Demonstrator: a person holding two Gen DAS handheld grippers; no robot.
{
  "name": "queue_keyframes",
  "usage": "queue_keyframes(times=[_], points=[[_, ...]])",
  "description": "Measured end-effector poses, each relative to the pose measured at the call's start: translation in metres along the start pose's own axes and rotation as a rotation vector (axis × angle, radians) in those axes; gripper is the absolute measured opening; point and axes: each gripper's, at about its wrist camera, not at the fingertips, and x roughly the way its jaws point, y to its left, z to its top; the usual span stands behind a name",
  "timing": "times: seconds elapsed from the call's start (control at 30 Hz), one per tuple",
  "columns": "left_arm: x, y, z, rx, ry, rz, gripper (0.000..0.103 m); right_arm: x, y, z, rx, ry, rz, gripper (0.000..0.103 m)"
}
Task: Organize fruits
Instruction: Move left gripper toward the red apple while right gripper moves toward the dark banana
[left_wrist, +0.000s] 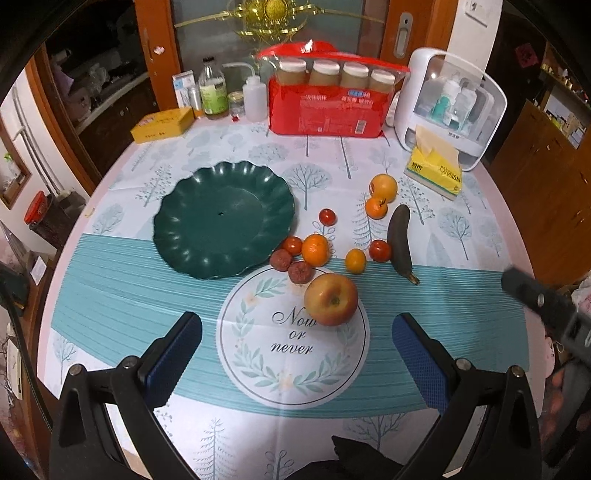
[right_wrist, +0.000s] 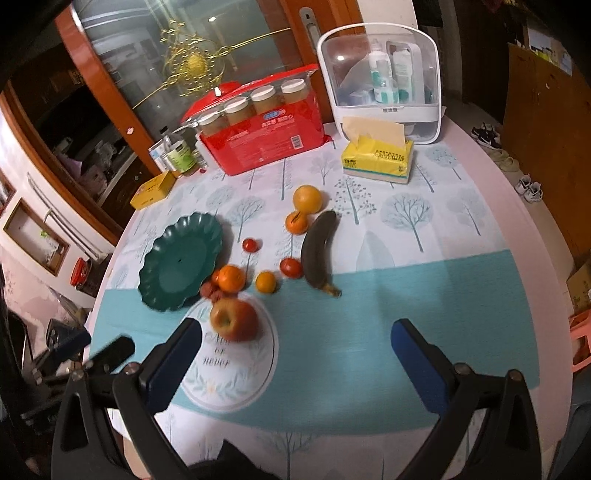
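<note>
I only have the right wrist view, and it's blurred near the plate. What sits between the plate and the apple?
Observer: Two wrinkled dark red fruits, side by side, close to the green plate.
Operator: Anything hidden behind the tangerine there?
Observer: A small red tomato, touching the tangerine on its plate side.
Operator: Is the left gripper open?
Observer: Yes, the left gripper is open and holds nothing; the apple lies just ahead.

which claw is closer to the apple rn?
Left, judging by framing. The apple sits just ahead between the left claw fingers; the right claw is centred further right, the apple by its left finger.
</note>
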Motion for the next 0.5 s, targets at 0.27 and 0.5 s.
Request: queue_keyframes(times=[0.27,0.5], points=[[0.051,-0.008,0.02,0.001,0.112,-0.006,0.102,0.058,-0.014,0.04,0.02,0.056,-0.013,0.101],[0.1,-0.011,0.026,-0.011,0.229,-0.013,0.102,0.119,-0.019,0.057,-0.012,0.106,-0.007,0.096]])
